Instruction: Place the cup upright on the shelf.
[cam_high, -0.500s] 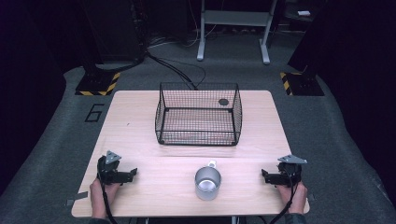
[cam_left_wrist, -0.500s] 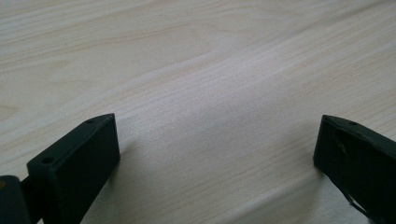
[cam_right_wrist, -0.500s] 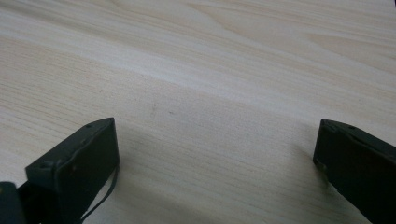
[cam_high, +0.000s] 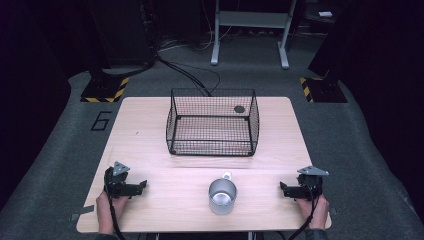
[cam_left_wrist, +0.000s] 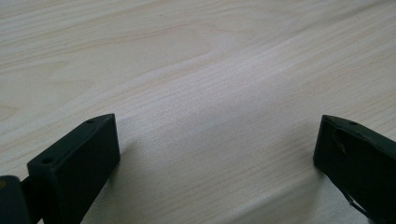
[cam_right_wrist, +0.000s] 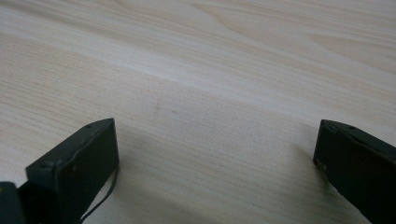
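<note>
Table (cam_high: 150, 125): pale wood, seen from above.
Wire basket (cam_high: 212, 122): black, empty, at 12 o'clock; likely the drop-off place.
Metal cup (cam_high: 222, 195): upright at 6 o'clock, midway between both grippers, within either's reach.
Left gripper (cam_high: 142, 184): at 8 o'clock, jaws spread wide, holding nothing, resting low.
Right gripper (cam_high: 282, 187): at 4 o'clock, jaws wide, holding nothing; it appears parked, ready.

Bright overhead light on the pale table (cam_high: 150, 125), dark surroundings, soft shadows, slightly blurred close-up wood grain.
</note>
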